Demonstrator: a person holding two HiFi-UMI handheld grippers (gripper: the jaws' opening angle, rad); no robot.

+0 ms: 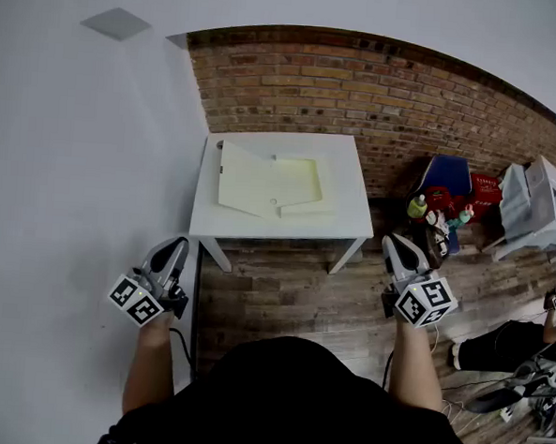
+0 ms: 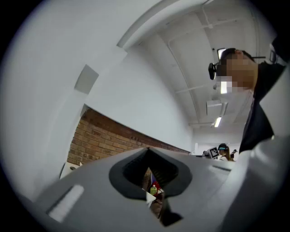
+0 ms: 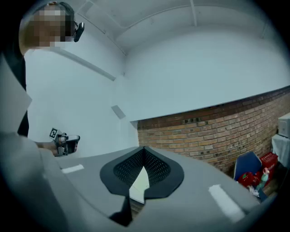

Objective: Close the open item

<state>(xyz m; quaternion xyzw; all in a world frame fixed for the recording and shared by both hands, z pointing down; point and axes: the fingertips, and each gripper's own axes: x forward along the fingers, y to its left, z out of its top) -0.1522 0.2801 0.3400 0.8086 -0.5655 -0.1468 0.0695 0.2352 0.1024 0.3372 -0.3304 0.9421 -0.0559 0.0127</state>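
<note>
The open box (image 1: 271, 183) is a flat, pale yellow one, and it lies in the middle of the white table (image 1: 348, 225). Its lid looks folded out flat to the left of the tray part, and a small flap sticks out at the front. The table stands against a brick wall (image 1: 362, 81) on a wood floor (image 1: 292, 292), with some bright things (image 1: 448, 203) piled on the floor to the right. Both grippers are well apart from the box, held low and close to the person. The left gripper (image 1: 176, 248) has its two jaws pressed together at the tips with nothing in them, and the right gripper (image 1: 396, 242) is the same. So I think the closing has not begun. A few things could go wrong from here. The lid lies flat, so a jaw may not get under its thin edge and could just scrape the table. The box looks light, so a push may slide it along the table, maybe toward an edge. If only one gripper lifts the lid, the tray may tip up too. The front flap could get bent or stuck outside when the lid comes down.
</note>
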